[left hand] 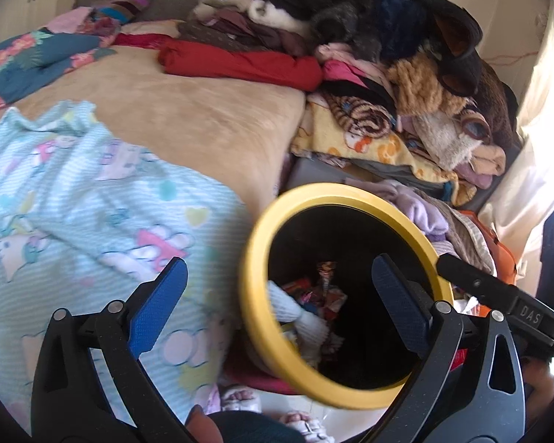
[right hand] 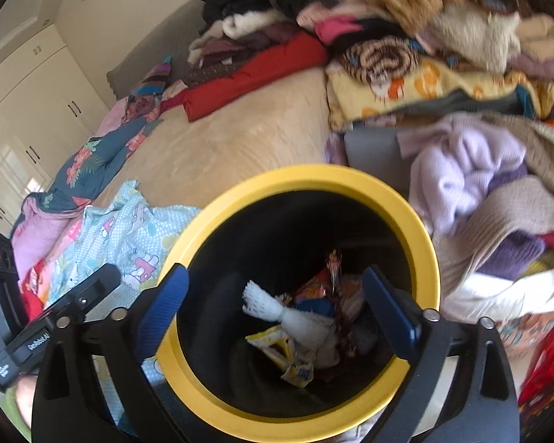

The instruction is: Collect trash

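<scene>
Tan bed cover [left hand: 188,110] is the landmark. Light blue cartoon-print blanket [left hand: 85,199] lies on its near-left part. Red folded garment [left hand: 240,62] at its far edge, dark floral cloth [left hand: 37,59] on its far-left. Heaped clothes pile [left hand: 406,85] along its right side, lavender knit [right hand: 461,170] just beside its near-right corner. White wardrobe doors [right hand: 37,103] beyond its left.

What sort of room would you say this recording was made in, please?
Most likely a bedroom: a bed heaped with folded clothes, and white wardrobes along the wall. A yellow-rimmed bin holding wrappers stands beside the bed.
</scene>
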A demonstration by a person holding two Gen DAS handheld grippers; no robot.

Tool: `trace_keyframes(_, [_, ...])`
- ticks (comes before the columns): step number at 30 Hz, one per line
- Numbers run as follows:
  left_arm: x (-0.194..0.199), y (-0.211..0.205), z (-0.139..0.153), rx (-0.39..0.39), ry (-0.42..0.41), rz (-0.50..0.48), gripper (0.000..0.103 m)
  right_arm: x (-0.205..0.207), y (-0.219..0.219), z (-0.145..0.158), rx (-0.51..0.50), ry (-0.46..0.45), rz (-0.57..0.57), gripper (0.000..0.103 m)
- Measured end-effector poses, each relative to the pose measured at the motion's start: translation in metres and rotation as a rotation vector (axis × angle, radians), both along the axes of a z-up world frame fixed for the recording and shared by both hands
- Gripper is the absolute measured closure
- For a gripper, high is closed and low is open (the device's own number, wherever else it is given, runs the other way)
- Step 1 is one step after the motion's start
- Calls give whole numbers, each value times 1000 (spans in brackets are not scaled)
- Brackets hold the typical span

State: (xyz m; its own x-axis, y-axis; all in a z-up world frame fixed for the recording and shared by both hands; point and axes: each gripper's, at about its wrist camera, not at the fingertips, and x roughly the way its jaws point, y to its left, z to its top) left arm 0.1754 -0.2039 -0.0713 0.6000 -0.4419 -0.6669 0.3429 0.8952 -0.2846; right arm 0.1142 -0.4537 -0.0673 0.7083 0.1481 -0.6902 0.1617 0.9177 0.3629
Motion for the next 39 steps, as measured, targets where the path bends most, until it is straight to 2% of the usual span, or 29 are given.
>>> trace_keyframes(4, [-9, 30, 4, -23, -6, 61, 11, -9, 23, 12, -72, -78, 28, 7])
trace_keyframes(10, [-31, 75, 10, -8, -59, 160, 11, -23, 52, 29, -139, -206, 67, 6])
trace_keyframes(17, [-60, 112, 22, 9, -153, 248, 11, -42, 88, 45, -195, -350, 134, 6])
trace_keyframes(23, [-92, 137, 35, 26, -268, 302, 11, -69, 110, 55, -183, -478, 132, 6])
trace_keyframes(28, [-113, 146, 41, 49, -325, 319, 11, -88, 126, 61, -231, -569, 112, 6])
trace_keyframes(33, [-125, 152, 45, 60, -377, 345, 11, -98, 134, 61, -263, -606, 113, 6])
trace_keyframes(39, [-124, 153, 46, 54, -373, 350, 11, -97, 138, 57, -285, -604, 125, 6])
